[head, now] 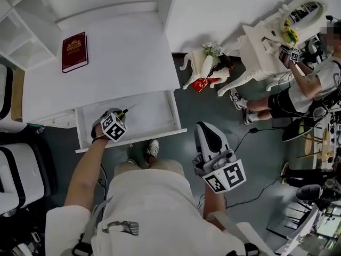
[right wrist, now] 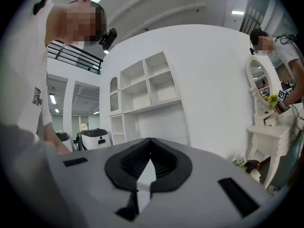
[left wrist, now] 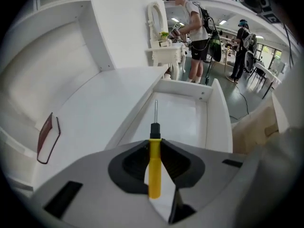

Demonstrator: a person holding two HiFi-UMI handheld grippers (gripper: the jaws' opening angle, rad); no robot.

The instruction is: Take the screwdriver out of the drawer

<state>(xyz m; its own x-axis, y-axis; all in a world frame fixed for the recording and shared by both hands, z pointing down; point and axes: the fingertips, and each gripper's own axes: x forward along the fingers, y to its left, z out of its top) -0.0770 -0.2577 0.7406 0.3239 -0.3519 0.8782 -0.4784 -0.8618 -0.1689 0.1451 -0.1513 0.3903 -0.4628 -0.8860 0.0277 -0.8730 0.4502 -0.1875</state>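
left gripper (head: pixel 120 115): jaws clamped on screwdriver (left wrist: pixel 154 170) handle | screwdriver: over open drawer (left wrist: pixel 218 118), clear of its walls | right gripper (right wrist: pixel 150 144): jaws together, empty, beyond table (head: pixel 117 52) edge | handle's rear hidden behind jaws

Two tongs are counted: the left tongs (left wrist: pixel 154 142) and the right tongs (right wrist: pixel 150 139). One screwdriver (left wrist: pixel 154 175) is counted, clamped in the left tongs. One drawer (left wrist: pixel 221 113) is counted just ahead of the left tongs, and one red book (left wrist: pixel 47 137) on the one tabletop (left wrist: pixel 95 113) to their left. One dressing table (left wrist: pixel 166 56) with one mirror (left wrist: pixel 156 18) is counted far ahead. Two people are counted there: a first person (left wrist: pixel 194 37) beside it and a second person (left wrist: pixel 242 51) farther right.
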